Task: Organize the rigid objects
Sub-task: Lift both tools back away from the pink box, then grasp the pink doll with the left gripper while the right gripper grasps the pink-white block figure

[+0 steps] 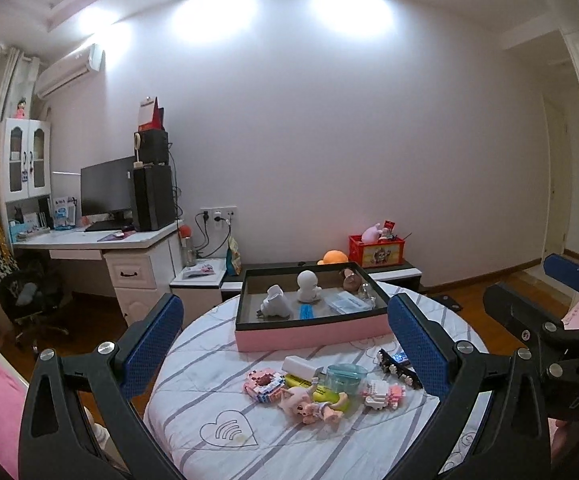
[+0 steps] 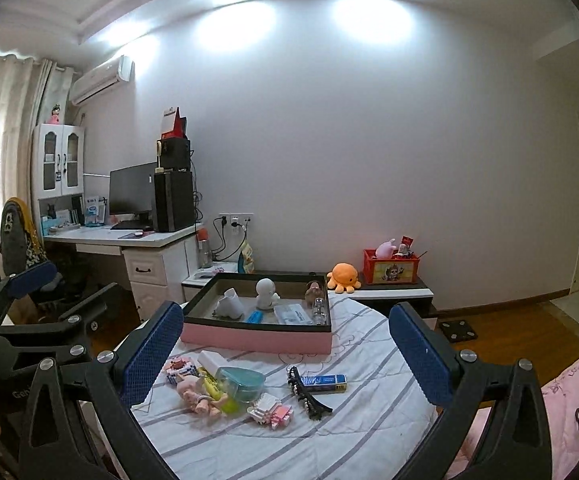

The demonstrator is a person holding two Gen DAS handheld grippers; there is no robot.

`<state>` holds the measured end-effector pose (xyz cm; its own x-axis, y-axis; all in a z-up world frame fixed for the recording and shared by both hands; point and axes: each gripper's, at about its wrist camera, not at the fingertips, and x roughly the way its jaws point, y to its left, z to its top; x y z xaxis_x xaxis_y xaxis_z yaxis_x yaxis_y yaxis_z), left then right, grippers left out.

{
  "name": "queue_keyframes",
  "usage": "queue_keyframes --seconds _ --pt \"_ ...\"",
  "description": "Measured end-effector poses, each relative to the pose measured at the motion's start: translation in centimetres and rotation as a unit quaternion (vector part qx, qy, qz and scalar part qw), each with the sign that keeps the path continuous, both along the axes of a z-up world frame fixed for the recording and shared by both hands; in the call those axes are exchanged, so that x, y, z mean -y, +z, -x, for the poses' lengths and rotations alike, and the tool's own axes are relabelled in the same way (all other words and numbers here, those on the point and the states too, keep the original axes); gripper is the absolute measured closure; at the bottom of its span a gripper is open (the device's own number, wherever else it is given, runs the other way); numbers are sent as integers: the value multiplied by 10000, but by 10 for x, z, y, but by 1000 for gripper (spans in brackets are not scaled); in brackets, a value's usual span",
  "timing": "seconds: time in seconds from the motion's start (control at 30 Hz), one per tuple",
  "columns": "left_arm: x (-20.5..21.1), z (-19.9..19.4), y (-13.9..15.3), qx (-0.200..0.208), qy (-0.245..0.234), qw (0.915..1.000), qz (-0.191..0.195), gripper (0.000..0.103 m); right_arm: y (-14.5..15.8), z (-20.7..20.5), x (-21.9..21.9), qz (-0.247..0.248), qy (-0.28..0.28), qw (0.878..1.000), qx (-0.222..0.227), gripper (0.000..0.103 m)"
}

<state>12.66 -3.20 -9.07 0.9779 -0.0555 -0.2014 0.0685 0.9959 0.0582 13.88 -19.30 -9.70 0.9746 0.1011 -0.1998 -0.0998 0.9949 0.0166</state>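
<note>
A pink box with a dark rim stands on a round table with a striped cloth. It holds a white figurine and other small items. In front lie a pink doll, a teal container, two pink block models, a black hair clip and a blue box. My left gripper and right gripper are open and empty, held above the table's near side.
A desk with a monitor and a chair stand at the left. A low cabinet behind the table carries a red crate and an orange plush. Pink bedding lies at the right.
</note>
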Motion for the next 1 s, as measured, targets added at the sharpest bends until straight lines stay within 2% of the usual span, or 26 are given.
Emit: queue_keyframes --seconds 0.37,0.5,0.6,0.73,0.9,1.0 --pt "0 -7 -13 -131 4 9999 -17 0 -9 -1 0 54 -44 9999 -142 0" --pt "-5 -16 -24 -354 -35 9994 38 0 -19 -9 1 89 -75 9994 -315 0" --pt "-12 -26 -41 -636 23 9980 5 0 -33 -19 5 70 -94 9983 -571 0" --pt "-28 -45 -77 -1278 175 9916 33 0 -62 -38 10 102 -161 9943 -1047 0" --pt "-44 -62 -107 -1836 303 9823 212 0 -107 -71 7 73 -131 9822 -1870 0" --pt "-49 -70 -121 -2032 384 9783 143 0 -131 -90 0 -11 -7 9727 -2320 0"
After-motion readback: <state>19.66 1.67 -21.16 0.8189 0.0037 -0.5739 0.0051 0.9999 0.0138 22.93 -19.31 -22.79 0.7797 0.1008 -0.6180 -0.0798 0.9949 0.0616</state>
